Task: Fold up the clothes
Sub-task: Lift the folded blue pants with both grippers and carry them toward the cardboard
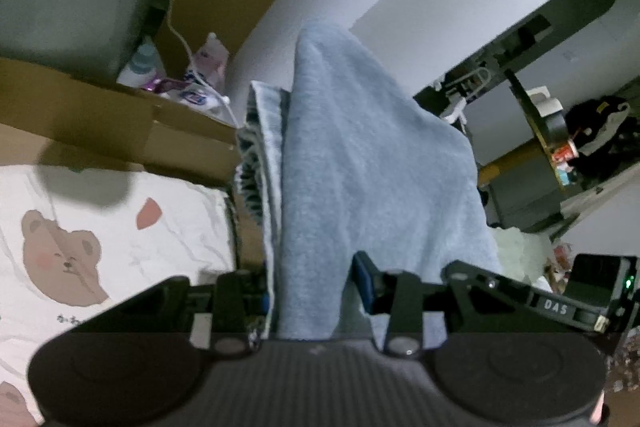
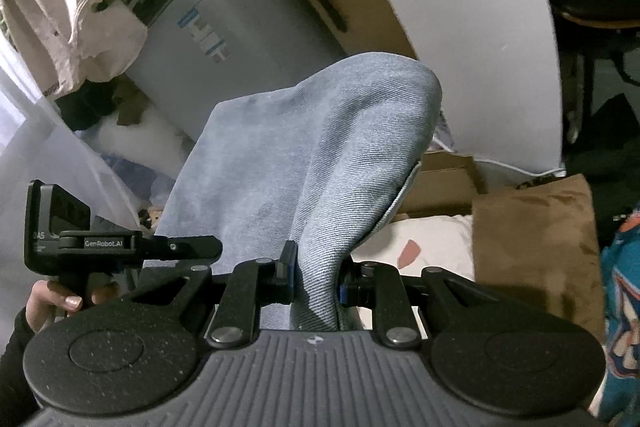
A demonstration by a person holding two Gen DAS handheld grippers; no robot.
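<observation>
A light blue denim garment (image 1: 360, 163) is lifted off the bed and fills the middle of both views. My left gripper (image 1: 312, 291) is shut on a bunched edge of it, and a seam with a frayed hem (image 1: 256, 163) hangs at the left side. In the right wrist view the same denim garment (image 2: 312, 163) rises in a hump, with my right gripper (image 2: 316, 279) shut on a thick fold. The other gripper (image 2: 120, 247) shows at the left there, held by a hand (image 2: 60, 303).
A white bedsheet with bear prints (image 1: 80, 251) lies below left. A cardboard box (image 1: 120, 123) with bottles stands behind it. A brown cushion (image 2: 536, 247) and a teal printed cloth (image 2: 624, 307) lie at the right. A white appliance (image 2: 224, 47) and hanging clothes sit at the back.
</observation>
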